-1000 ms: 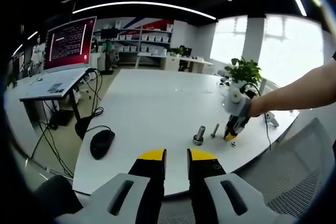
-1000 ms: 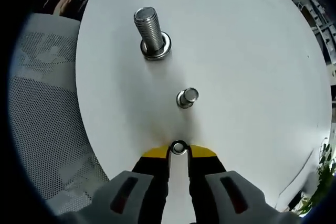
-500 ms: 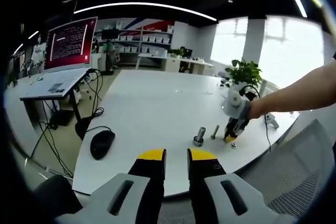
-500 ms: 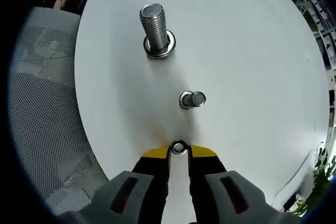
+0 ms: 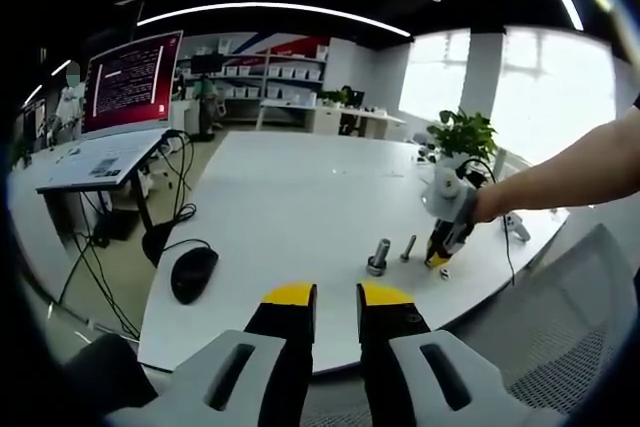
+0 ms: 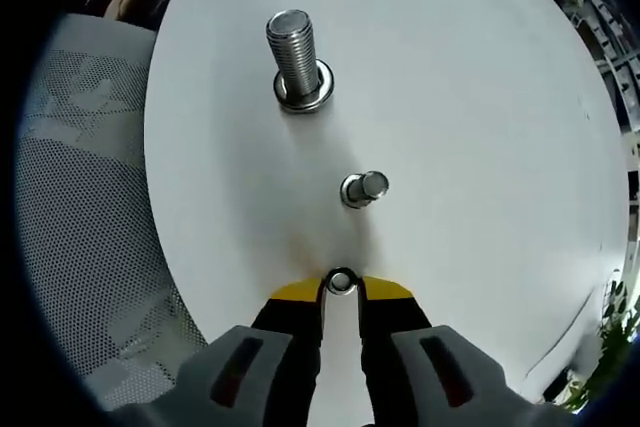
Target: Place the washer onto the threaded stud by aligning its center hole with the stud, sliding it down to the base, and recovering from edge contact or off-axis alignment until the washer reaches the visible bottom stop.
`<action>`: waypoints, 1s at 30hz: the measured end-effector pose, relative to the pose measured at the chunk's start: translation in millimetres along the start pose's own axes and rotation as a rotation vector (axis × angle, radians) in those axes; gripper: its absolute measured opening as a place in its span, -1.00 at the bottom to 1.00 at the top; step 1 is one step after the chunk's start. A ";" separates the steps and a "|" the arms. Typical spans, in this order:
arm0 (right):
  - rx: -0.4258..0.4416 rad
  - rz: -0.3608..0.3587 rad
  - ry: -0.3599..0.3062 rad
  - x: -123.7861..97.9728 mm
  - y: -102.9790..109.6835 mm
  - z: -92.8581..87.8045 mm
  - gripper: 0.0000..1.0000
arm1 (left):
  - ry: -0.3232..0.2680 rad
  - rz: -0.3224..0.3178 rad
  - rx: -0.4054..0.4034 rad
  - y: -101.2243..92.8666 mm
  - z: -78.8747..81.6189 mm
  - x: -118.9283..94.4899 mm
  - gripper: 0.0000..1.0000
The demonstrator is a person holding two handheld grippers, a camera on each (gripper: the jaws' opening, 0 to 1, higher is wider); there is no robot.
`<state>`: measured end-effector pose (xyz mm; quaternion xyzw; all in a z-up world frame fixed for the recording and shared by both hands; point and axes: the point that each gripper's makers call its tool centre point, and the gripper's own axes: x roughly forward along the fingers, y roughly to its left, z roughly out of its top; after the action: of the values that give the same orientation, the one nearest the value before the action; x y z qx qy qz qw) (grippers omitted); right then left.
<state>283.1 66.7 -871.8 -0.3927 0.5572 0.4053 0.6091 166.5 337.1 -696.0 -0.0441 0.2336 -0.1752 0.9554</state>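
Right gripper view, lower centre: your right gripper (image 6: 340, 292) sits low over the white table (image 6: 480, 97) with its yellow-tipped jaws drawn narrow, and the washer (image 6: 340, 281) lies between the tips, apparently flat on the table. Whether the jaws actually pinch its rim or merely flank it is not certain at this size.

Centre of the same frame: a small threaded stud (image 6: 364, 187) stands on its base, just above the washer and clear of it. Upper centre: a larger threaded stud (image 6: 297, 59) stands on a wide ring-like base, well apart from the washer. The small washer looks matched to the small stud (a judgement from relative size only).

Handling: treat the washer as a light, rigid, smooth metal ring. It will likely slide or flip if you press on one edge, and it offers little thickness to grip. Take it across the outer rim on opposite sides, leaving the centre hole open, and keep it level so the hole meets the stud tip squarely; a tilted washer is likely to catch on the threads.

Left gripper view, lower centre: your left gripper (image 5: 335, 297) hangs off the table's near edge, jaws narrowly apart and holding nothing. Right of centre, your right gripper (image 5: 441, 247) reaches down beside both studs; a computer mouse (image 5: 194, 273) lies at lower left.
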 end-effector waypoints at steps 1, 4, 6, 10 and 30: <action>-0.006 0.000 0.002 -0.3 0.6 0.0 -0.71 | -0.001 0.000 -0.001 0.1 0.1 0.0 -0.73; -0.020 -0.004 0.005 -1.0 1.8 0.1 -0.71 | -0.001 0.000 -0.001 0.0 0.4 0.3 -0.73; -0.012 -0.003 -0.001 -1.2 1.5 -0.1 -0.71 | 0.002 -0.004 0.001 -0.6 -0.2 0.2 -0.73; -0.024 -0.012 -0.004 -2.1 1.8 -0.8 -0.71 | 0.013 -0.010 0.007 -1.9 -1.7 0.3 -0.73; -0.008 -0.028 -0.107 -64.2 0.6 25.0 -0.71 | 0.001 -0.012 0.001 -2.1 0.2 0.1 -0.73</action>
<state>288.3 86.5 -806.0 -0.3805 0.5165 0.4193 0.6423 166.0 335.0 -695.5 -0.0449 0.2335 -0.1813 0.9542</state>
